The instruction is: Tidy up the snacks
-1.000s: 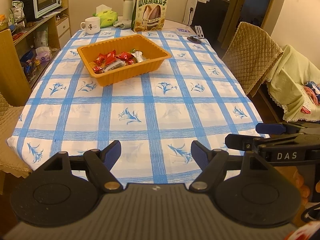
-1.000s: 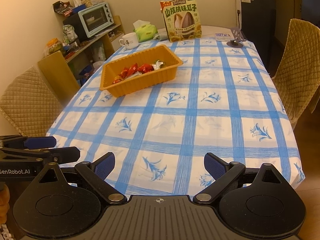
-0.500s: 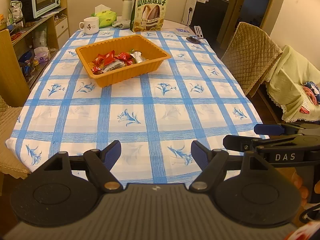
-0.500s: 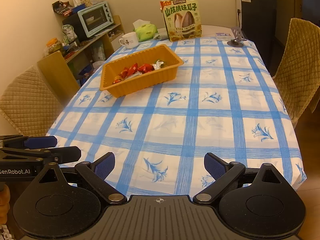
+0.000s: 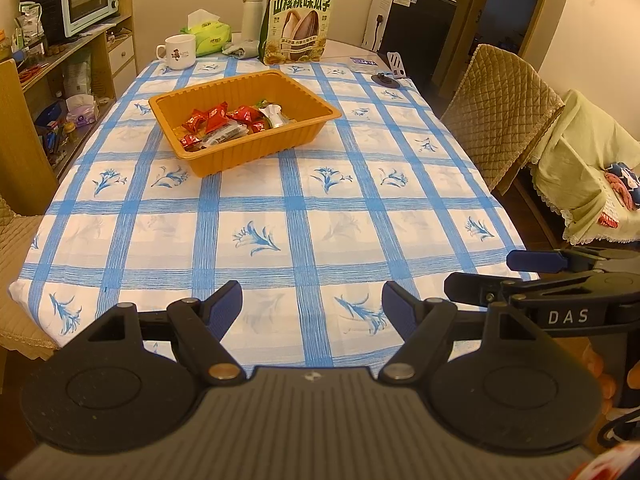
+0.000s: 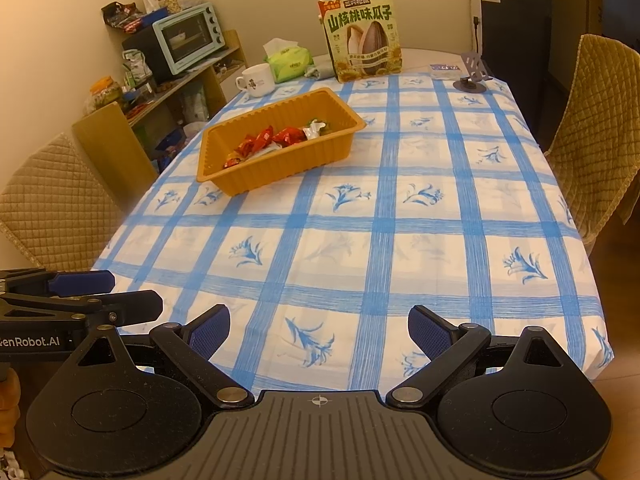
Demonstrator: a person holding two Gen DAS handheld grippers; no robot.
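Nothing's been moved since a second ago: both grippers' fingers are held wide apart, empty, with the snack tray well ahead, probably awaiting a reach.

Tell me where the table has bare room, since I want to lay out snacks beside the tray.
The near half of the tablecloth, between the orange tray and the two open claws, is bare. So is the strip right of the tray, up to the phone stand. The far end is crowded: mug, tissue pack, seed bag.
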